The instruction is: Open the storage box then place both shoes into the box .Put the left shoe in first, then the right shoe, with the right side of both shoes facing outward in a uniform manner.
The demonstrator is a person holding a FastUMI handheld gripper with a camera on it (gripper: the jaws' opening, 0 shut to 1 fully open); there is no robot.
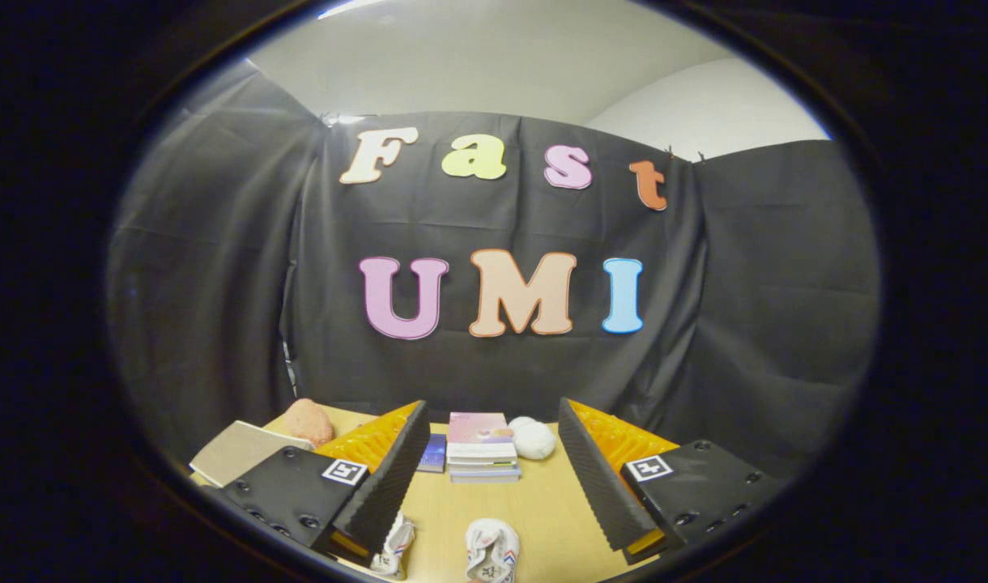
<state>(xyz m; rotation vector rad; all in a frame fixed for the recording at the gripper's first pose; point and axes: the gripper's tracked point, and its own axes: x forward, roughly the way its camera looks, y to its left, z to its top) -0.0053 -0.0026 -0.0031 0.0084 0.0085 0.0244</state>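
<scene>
Holding position: I am keeping the hand-held gripper (494, 486) raised above the counter (542, 506), looking across it toward the booth wall.
Hand-held gripper: its two fingers are standing wide apart and are gripping nothing.
Shoes: two white shoes are lying on the counter low between the fingers, one (395, 549) just beside my left finger, the other (492, 551) nearer the middle; which is the left shoe I cannot tell.
Storage box: I am not picking out its lid or opening from here.
Background items: a stack of books (481, 449) is sitting beyond the fingers, with a white round object (534, 438) touching its side and a pinkish lump (308, 421) well apart behind my left finger.
Step in hand: I judge that I am starting out, with the box not yet opened.
Next move: I am needing to find the box and reach its lid before touching either shoe.
</scene>
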